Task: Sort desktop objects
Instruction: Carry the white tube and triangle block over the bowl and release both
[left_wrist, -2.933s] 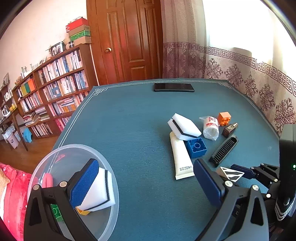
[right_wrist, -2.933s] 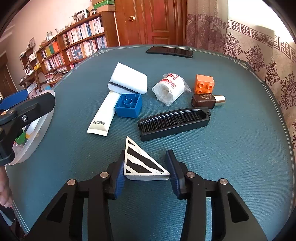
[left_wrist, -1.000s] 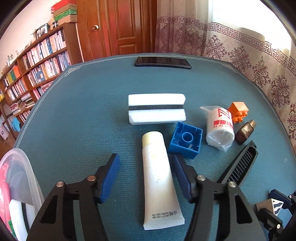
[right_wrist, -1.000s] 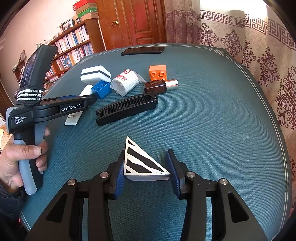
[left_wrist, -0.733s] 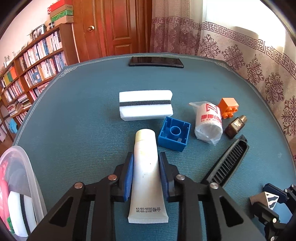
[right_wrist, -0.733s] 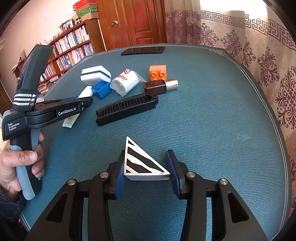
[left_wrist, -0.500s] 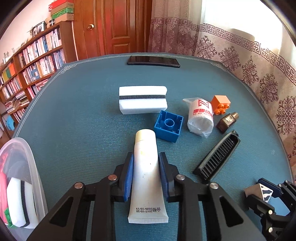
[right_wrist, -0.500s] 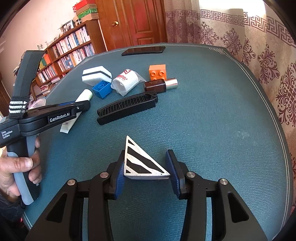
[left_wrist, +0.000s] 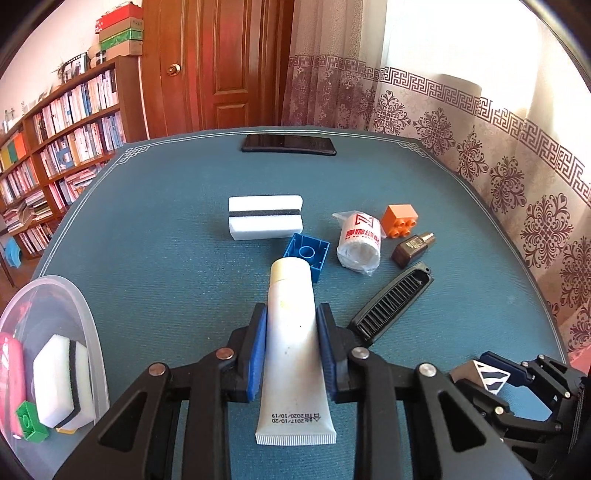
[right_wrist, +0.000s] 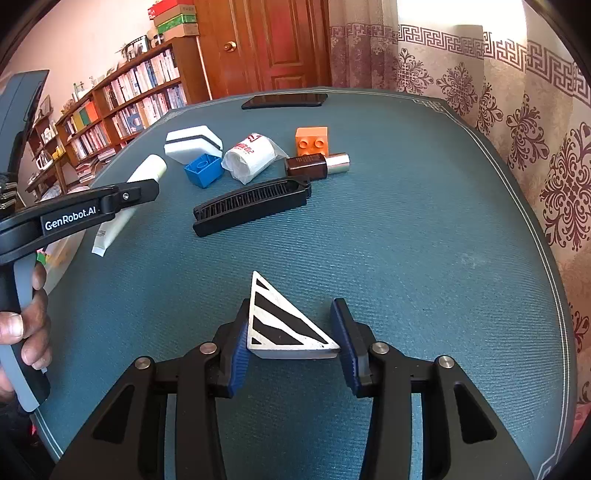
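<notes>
My left gripper (left_wrist: 291, 328) is shut on a white tube (left_wrist: 291, 314) and holds it lifted above the blue tabletop; the tube (right_wrist: 125, 206) also shows in the right wrist view, behind the left gripper's arm. My right gripper (right_wrist: 291, 332) is shut on a black-and-white striped triangle block (right_wrist: 280, 321) near the table's front right; the same triangle block (left_wrist: 489, 376) appears in the left wrist view. A clear plastic bowl (left_wrist: 86, 321) at the left edge holds a white sponge (left_wrist: 61, 376), a green brick (left_wrist: 29, 424) and a pink item.
On the table lie a white sponge (left_wrist: 265, 218), a blue brick (left_wrist: 306, 253), a wrapped white roll (left_wrist: 359, 242), an orange brick (left_wrist: 400, 220), a brown bottle (left_wrist: 412, 248), a black comb (left_wrist: 391, 302) and a phone (left_wrist: 288, 144). A hand (right_wrist: 22, 325) grips the left handle.
My left gripper left the bowl, came over the tube and shut on it, then lifted it off the table and drew back. The right gripper has kept hold of the triangle.
</notes>
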